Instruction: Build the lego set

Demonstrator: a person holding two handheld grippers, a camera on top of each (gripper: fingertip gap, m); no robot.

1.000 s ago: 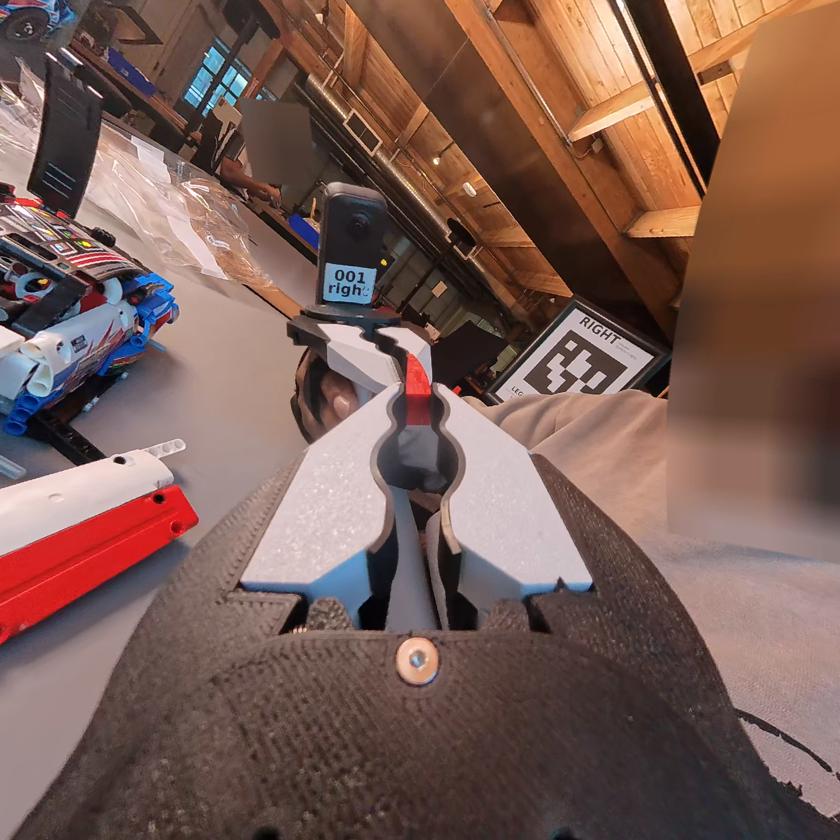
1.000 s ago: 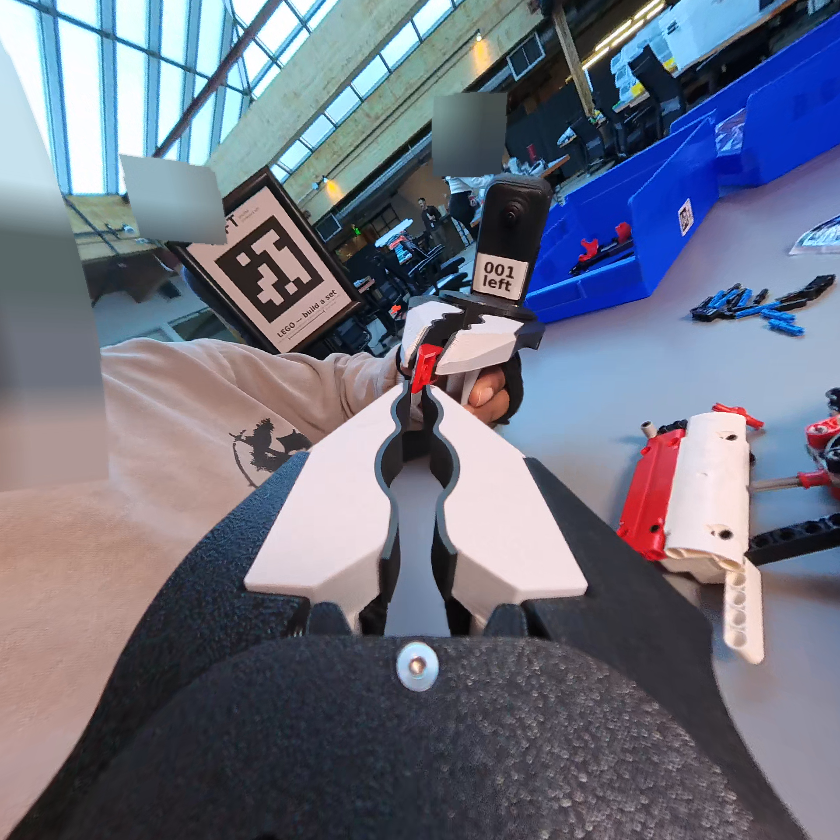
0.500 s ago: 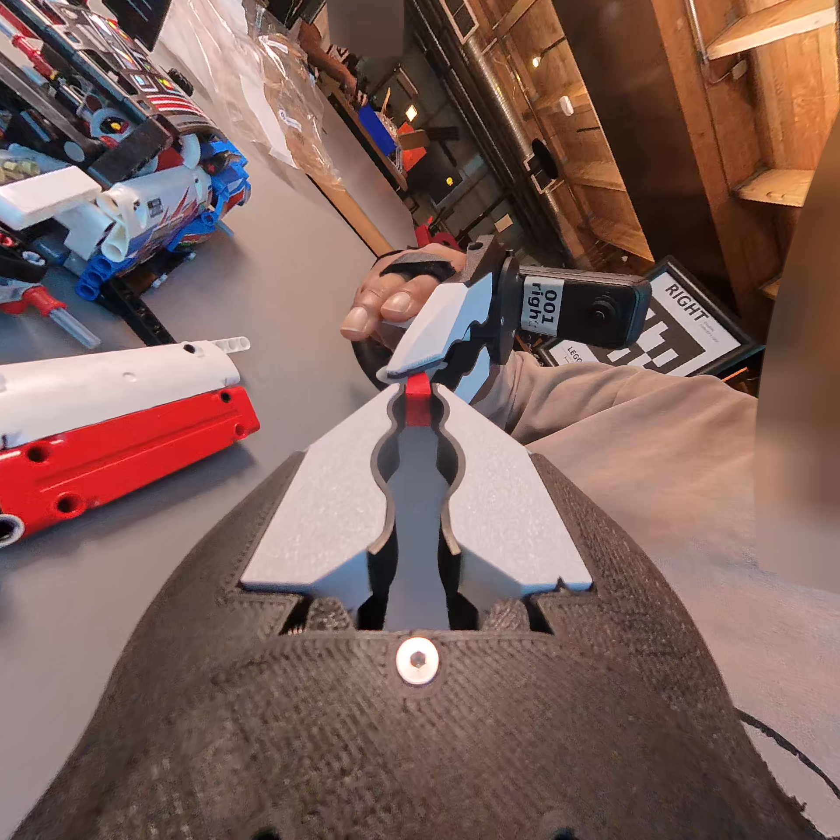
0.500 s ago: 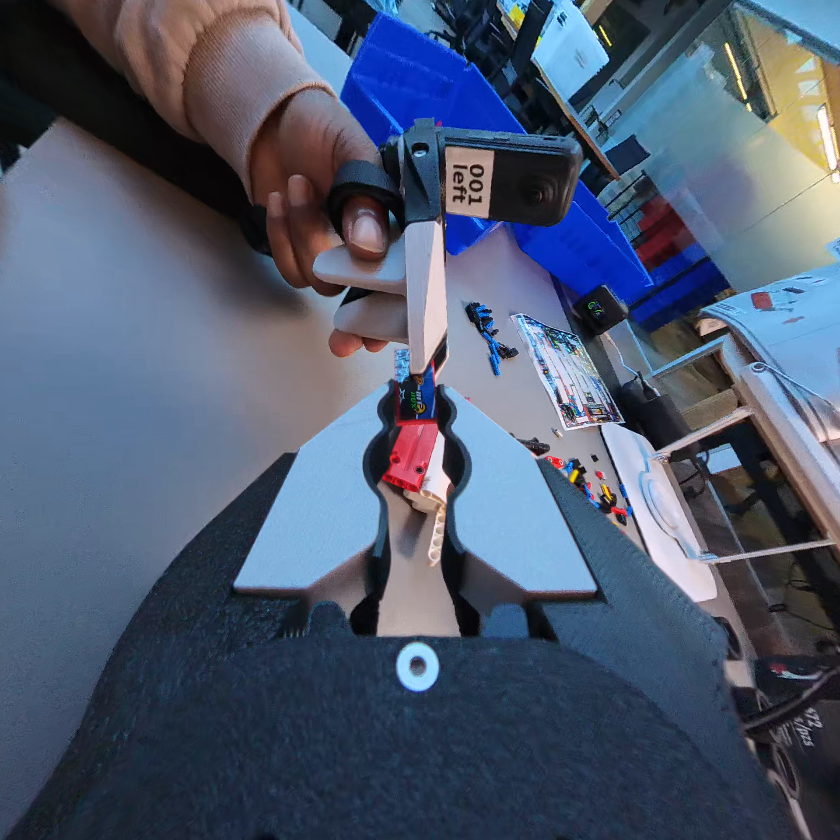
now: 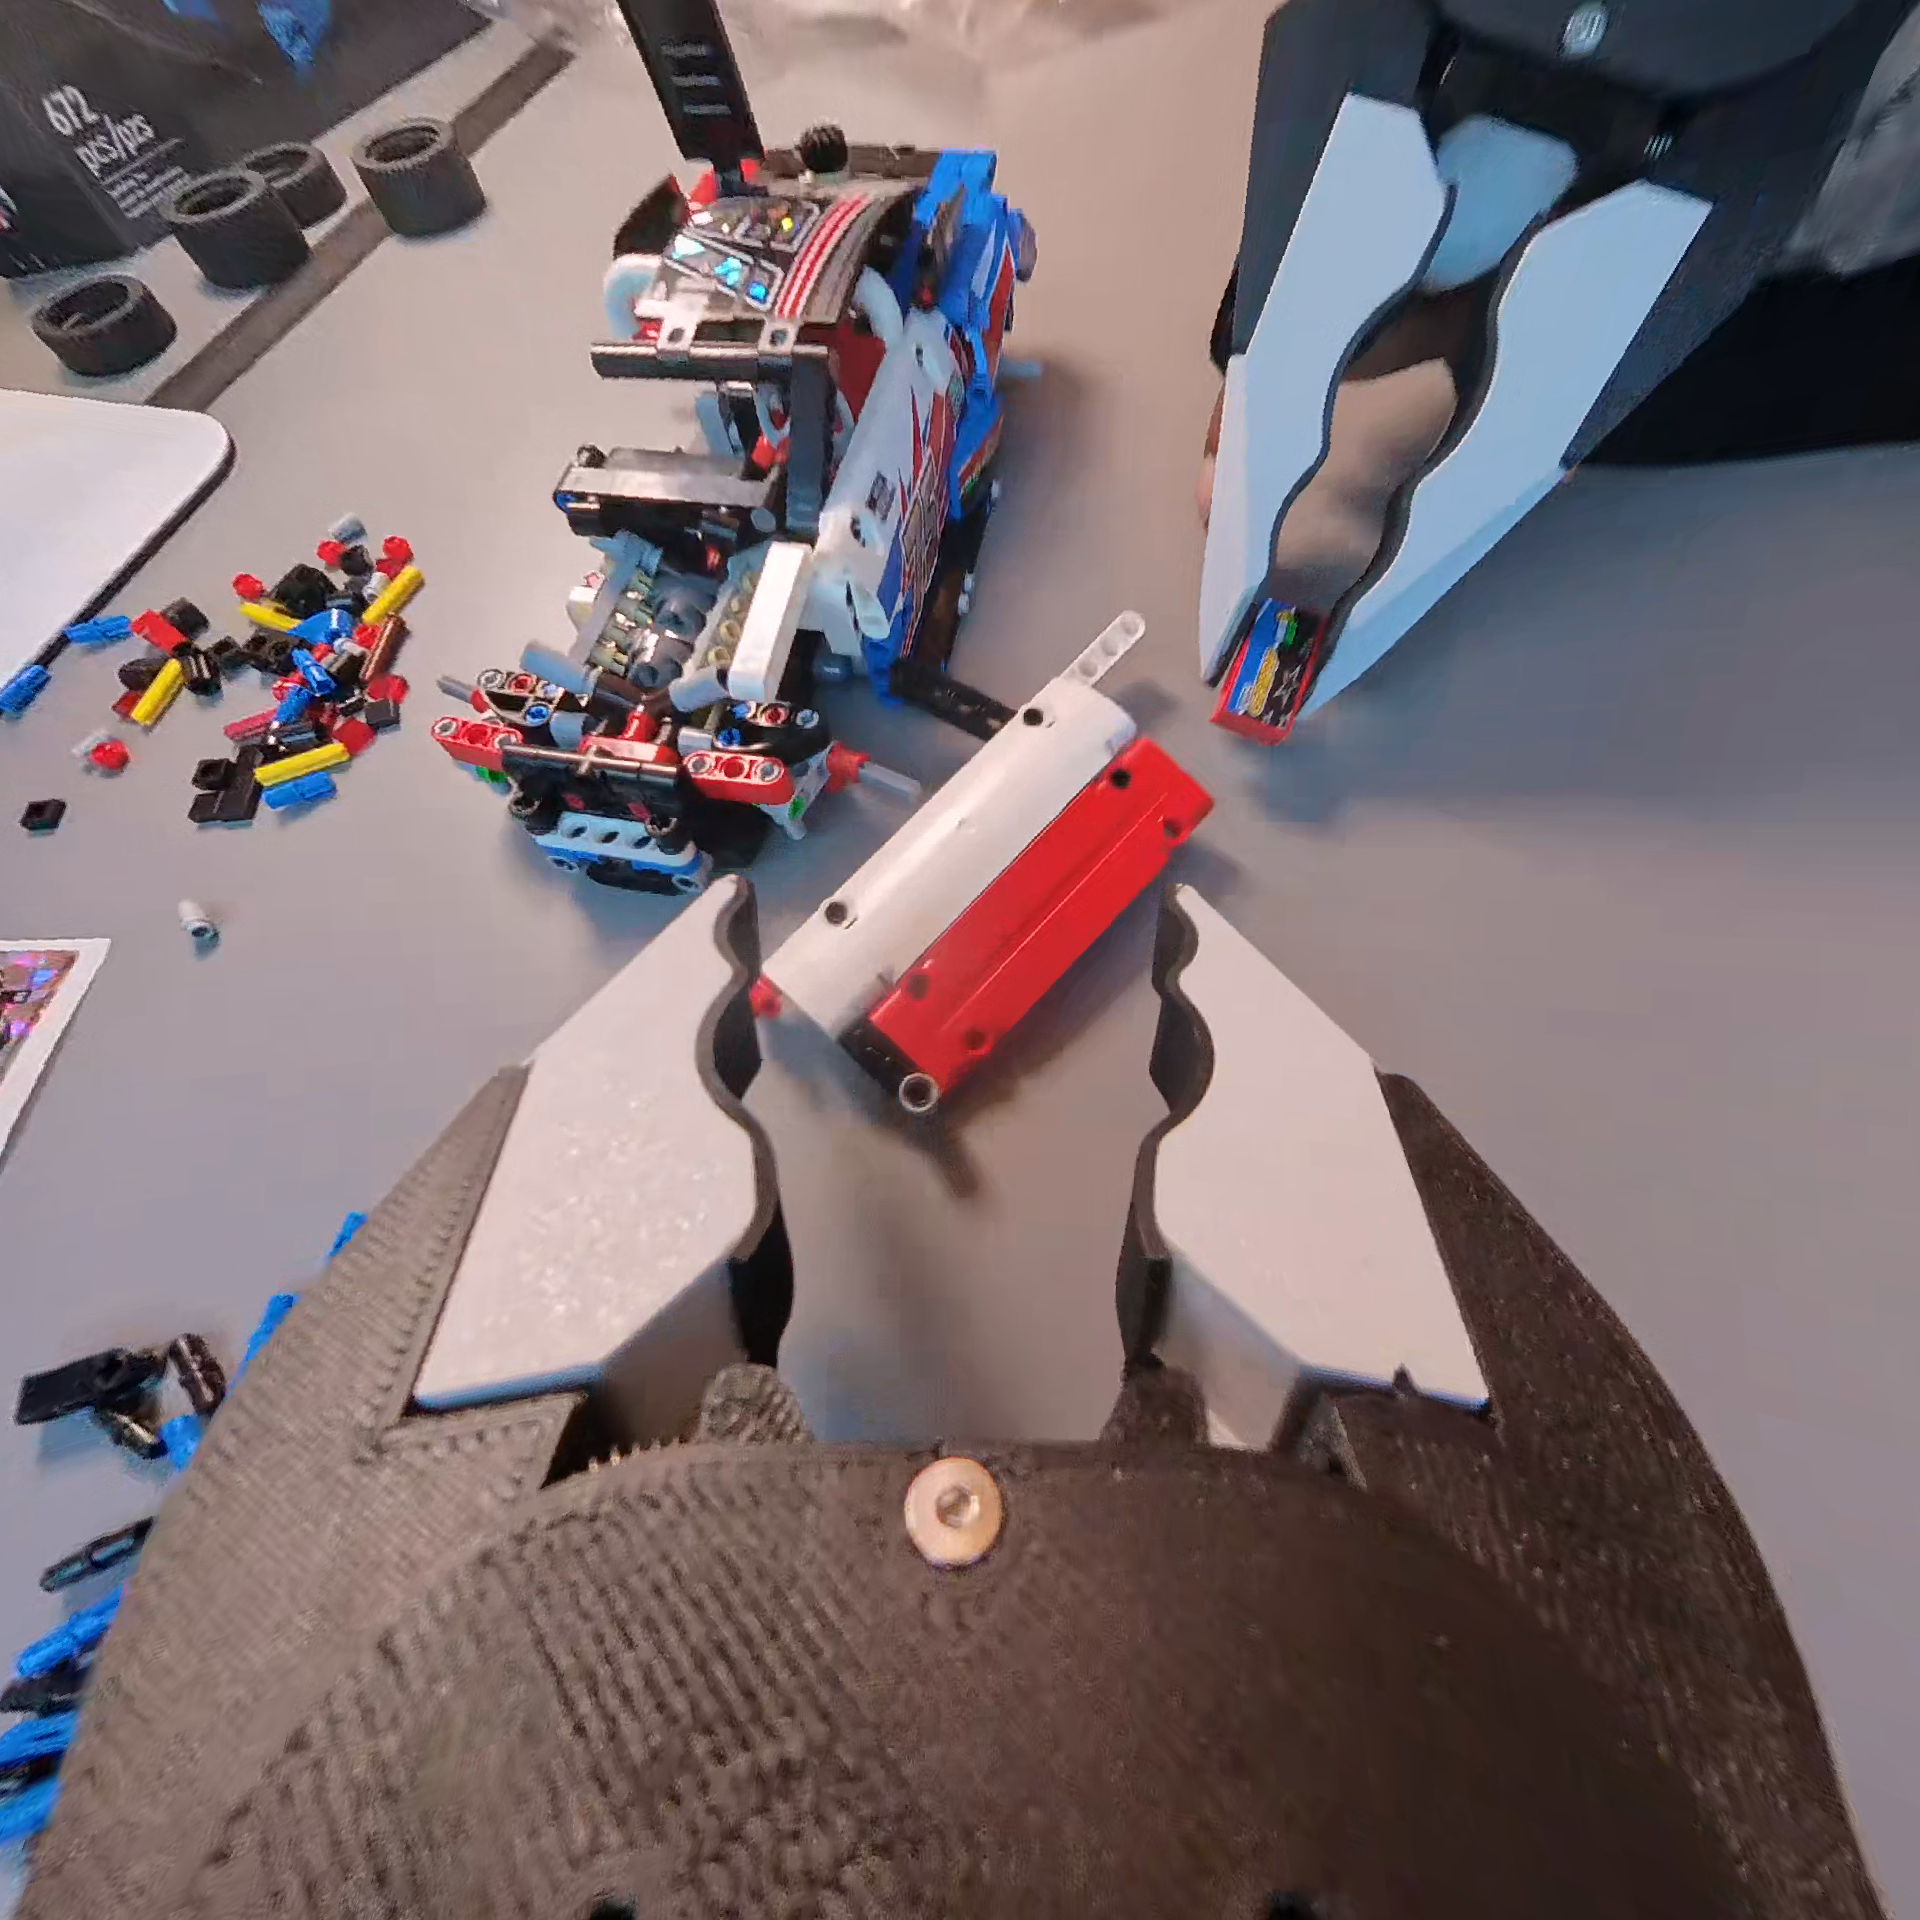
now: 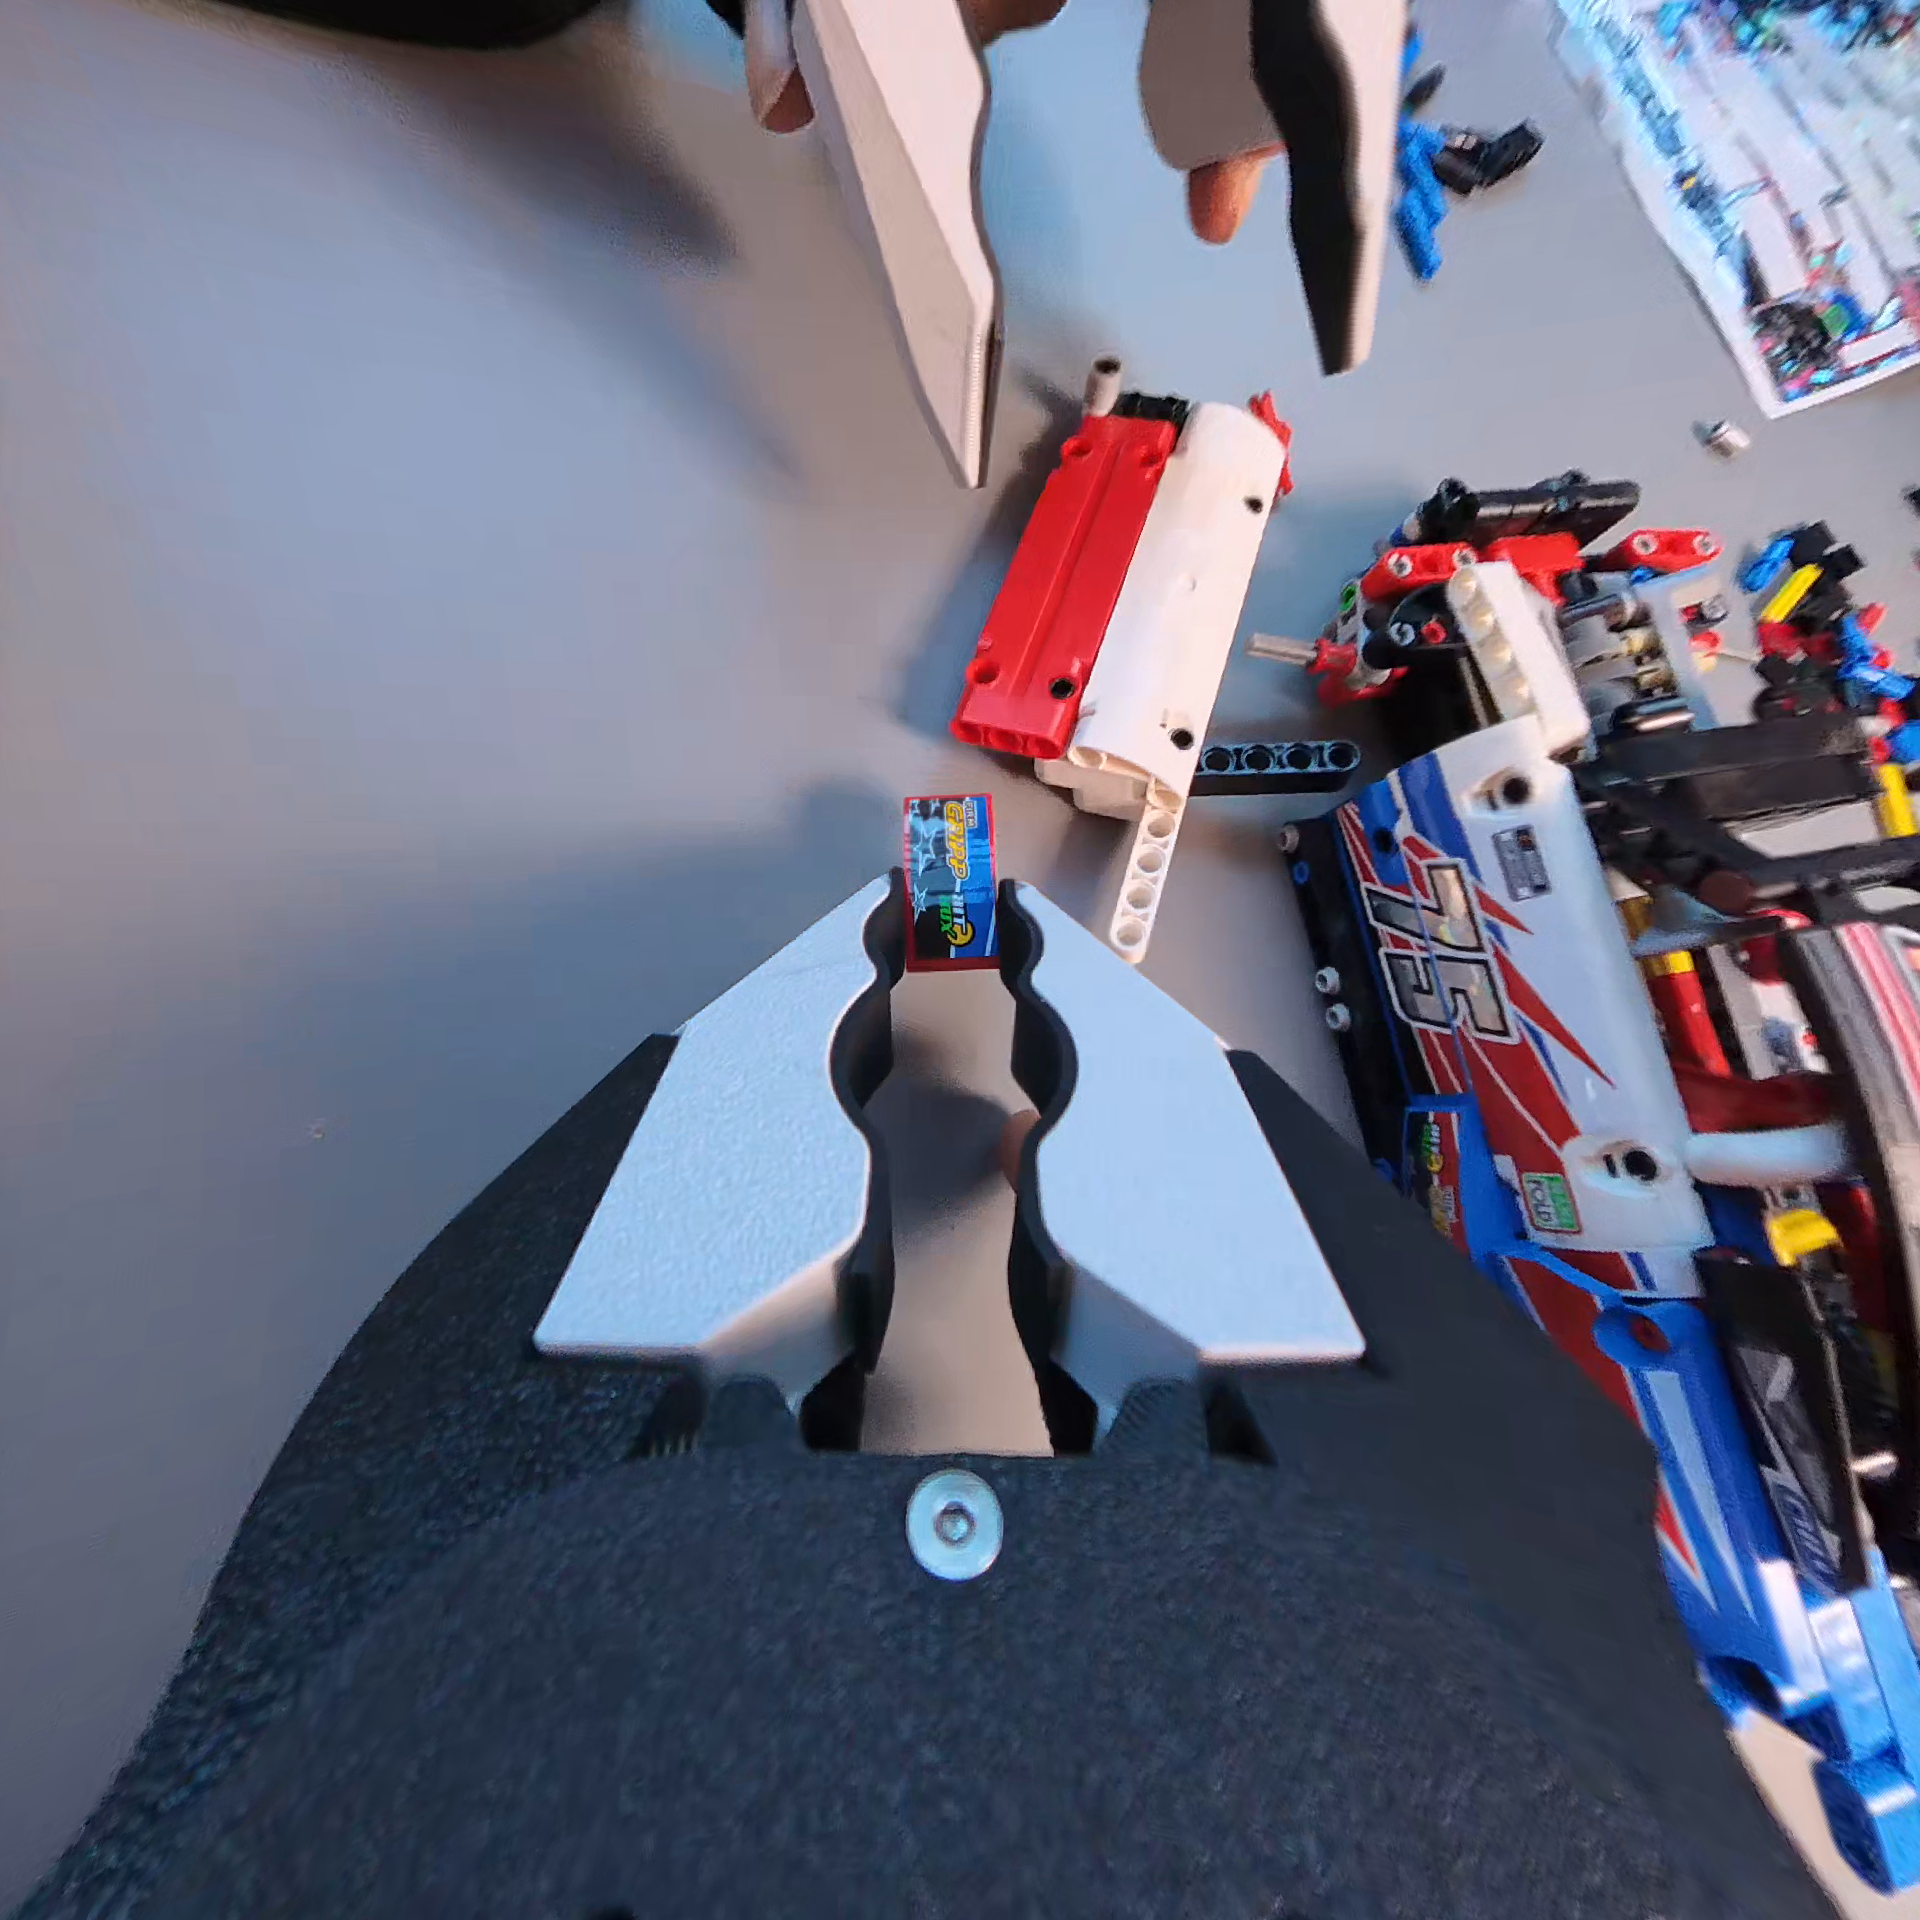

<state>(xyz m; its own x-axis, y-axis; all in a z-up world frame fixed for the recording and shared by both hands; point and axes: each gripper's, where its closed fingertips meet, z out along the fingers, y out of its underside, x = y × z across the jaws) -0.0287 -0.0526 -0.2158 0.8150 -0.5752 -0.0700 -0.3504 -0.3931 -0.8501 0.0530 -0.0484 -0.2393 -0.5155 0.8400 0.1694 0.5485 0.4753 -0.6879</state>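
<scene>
Two grippers: left gripper (image 5: 951, 914) gapes over red-white panel (image 5: 987, 894); right gripper (image 6: 948, 883) pinches stickered tile (image 6: 951, 883) beside car (image 5: 769, 520)

The grey table (image 5: 1558, 987) fills my left wrist view. At centre lies my red-and-white panel assembly (image 5: 987, 904), with the half-built car (image 5: 769, 540) above it. Loose small pieces (image 5: 281, 675) scatter at left. Black tyres (image 5: 239, 223) sit upper left. In my right wrist view, an instruction sheet (image 6: 1787, 187) lies upper right.
</scene>
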